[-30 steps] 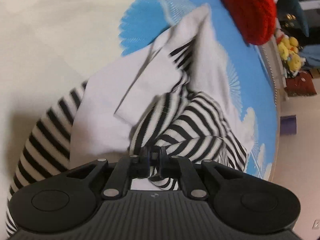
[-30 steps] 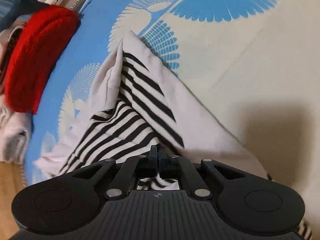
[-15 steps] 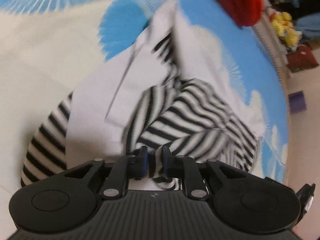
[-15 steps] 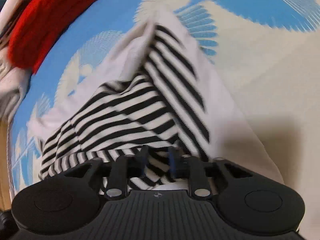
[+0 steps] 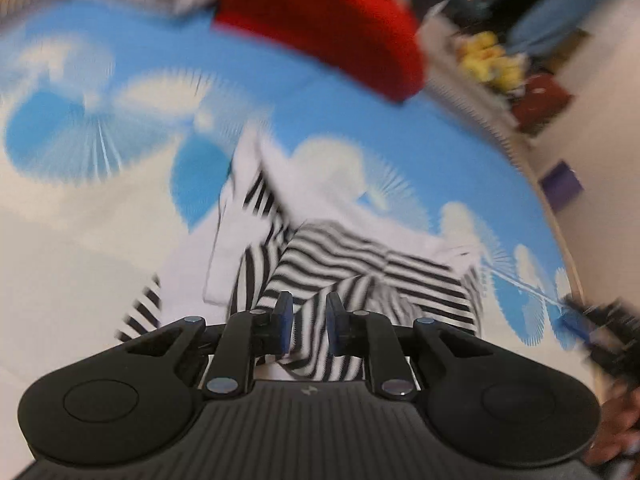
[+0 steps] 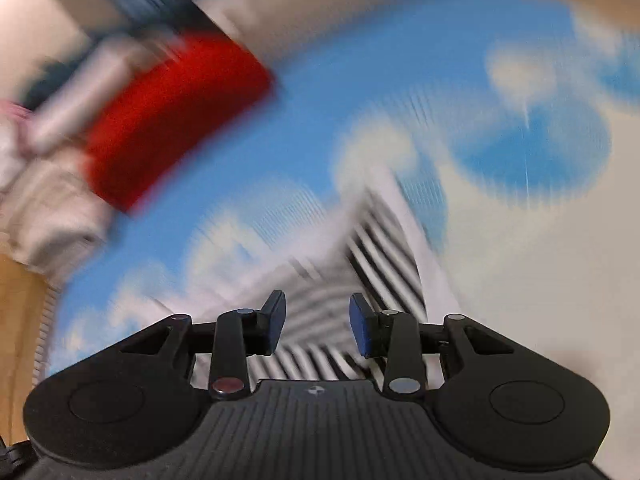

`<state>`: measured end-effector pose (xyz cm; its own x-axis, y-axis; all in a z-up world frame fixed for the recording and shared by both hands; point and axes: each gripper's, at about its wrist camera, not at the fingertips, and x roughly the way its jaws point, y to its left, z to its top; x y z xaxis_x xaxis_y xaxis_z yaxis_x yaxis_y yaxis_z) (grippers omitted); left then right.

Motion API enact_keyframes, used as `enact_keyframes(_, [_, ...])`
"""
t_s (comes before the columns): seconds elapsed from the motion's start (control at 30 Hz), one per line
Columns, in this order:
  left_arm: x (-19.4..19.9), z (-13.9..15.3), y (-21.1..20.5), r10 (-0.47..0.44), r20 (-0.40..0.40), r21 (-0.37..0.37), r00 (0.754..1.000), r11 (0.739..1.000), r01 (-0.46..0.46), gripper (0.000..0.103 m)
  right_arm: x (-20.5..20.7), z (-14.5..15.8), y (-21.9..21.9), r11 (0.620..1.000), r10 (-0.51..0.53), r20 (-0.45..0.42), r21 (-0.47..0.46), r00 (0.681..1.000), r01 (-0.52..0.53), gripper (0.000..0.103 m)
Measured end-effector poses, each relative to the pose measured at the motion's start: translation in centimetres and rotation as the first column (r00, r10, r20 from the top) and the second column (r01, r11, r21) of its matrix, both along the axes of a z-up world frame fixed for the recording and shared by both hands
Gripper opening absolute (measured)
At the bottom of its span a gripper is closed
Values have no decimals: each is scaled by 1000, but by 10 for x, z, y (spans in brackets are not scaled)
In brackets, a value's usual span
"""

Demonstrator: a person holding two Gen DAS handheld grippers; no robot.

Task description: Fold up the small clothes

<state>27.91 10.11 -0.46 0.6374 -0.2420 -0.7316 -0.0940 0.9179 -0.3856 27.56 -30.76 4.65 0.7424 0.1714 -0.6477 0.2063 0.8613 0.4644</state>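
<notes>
A white and black-striped small garment [image 5: 360, 256] lies partly folded on the blue and cream bedspread [image 5: 100, 240]. My left gripper [image 5: 309, 320] hovers over its near striped part. Its jaws stand a little apart, and striped cloth shows in the gap with no pad pressing on it. In the blurred right wrist view the same garment [image 6: 380, 248] lies below my right gripper [image 6: 317, 322]. Its jaws are opening wide, with only the stripes underneath seen between them. A dark blurred gripper with a blue pad [image 5: 592, 328] shows at the right edge of the left wrist view.
A red knitted piece [image 5: 328, 20] lies at the far side of the bed, also seen as the red knit [image 6: 168, 120]. Pale clothes [image 6: 44, 208] are heaped beside it. Yellow plush toys [image 5: 488, 60] and a purple box [image 5: 560, 190] lie beyond the bed's right edge.
Both grippers went from shut on the striped cloth to open and rose away from it. The garment now looks smaller and lies on the bed.
</notes>
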Motion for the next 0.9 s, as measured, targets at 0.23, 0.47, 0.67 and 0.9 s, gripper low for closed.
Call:
enact_keyframes(0.23, [-119,45,-19,-108,147,100,983,991,94,34,-171,75,-24,994,62,273,-102,960,-36,50])
enact_keyframes(0.47, [-175,-22,-22,-14,13,239,1000,971,11,49,-253,5,-46,981,58,85,-191,995,-41,51])
enact_keyframes(0.67, [-164,-62,-15,54,-149,259,987,966,-14,77,-256,-34,-58,986,-5,-98,-166,995,-11,51])
enact_keyframes(0.9, [-159,-97,3,95,-383,304,919,952,28,69,-255,-59,-63,991,-25,-174,-131,984,2,52])
